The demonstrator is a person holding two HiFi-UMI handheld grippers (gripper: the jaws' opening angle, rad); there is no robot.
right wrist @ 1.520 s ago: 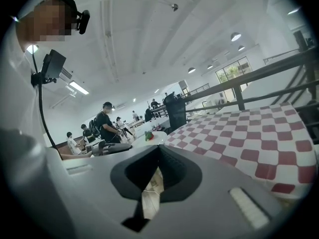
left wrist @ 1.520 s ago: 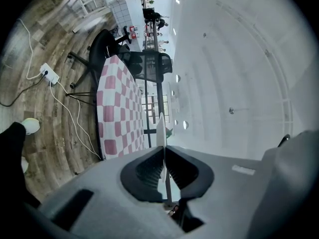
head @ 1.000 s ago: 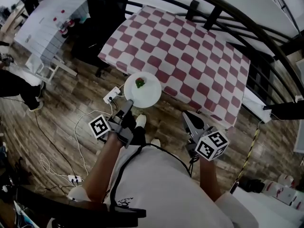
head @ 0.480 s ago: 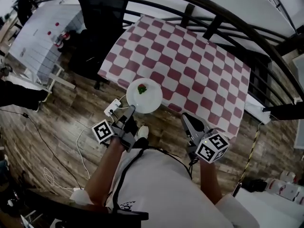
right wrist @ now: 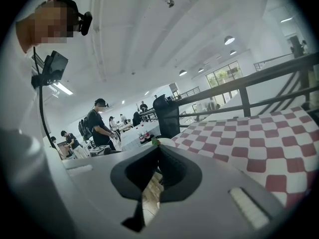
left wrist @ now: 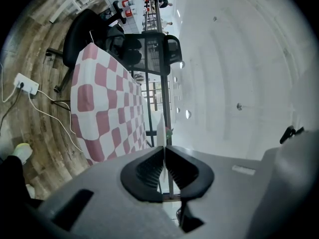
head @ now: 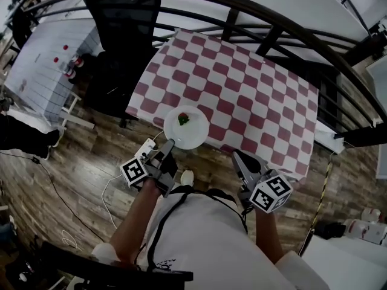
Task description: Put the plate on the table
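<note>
A white plate (head: 187,130) with a small red and green piece of food (head: 183,119) on it hangs level over the near edge of the table (head: 242,89), which has a red and white checked cloth. My left gripper (head: 169,144) is shut on the plate's near rim. In the left gripper view the plate (left wrist: 160,127) shows edge-on between the pads. My right gripper (head: 241,160) is held lower right of the plate, shut and with nothing in it. In the right gripper view the plate (right wrist: 166,142) sits just beyond the jaws, with the checked table (right wrist: 259,138) to the right.
A black office chair (head: 121,17) stands at the table's far left corner. A black railing (head: 290,26) curves behind the table. A white power strip (head: 147,147) and cables lie on the wooden floor. People stand far off (right wrist: 99,123).
Both grippers and the plate have moved toward the table. The plate was over the floor beside the cloth's edge and now overlaps the table's near edge.
</note>
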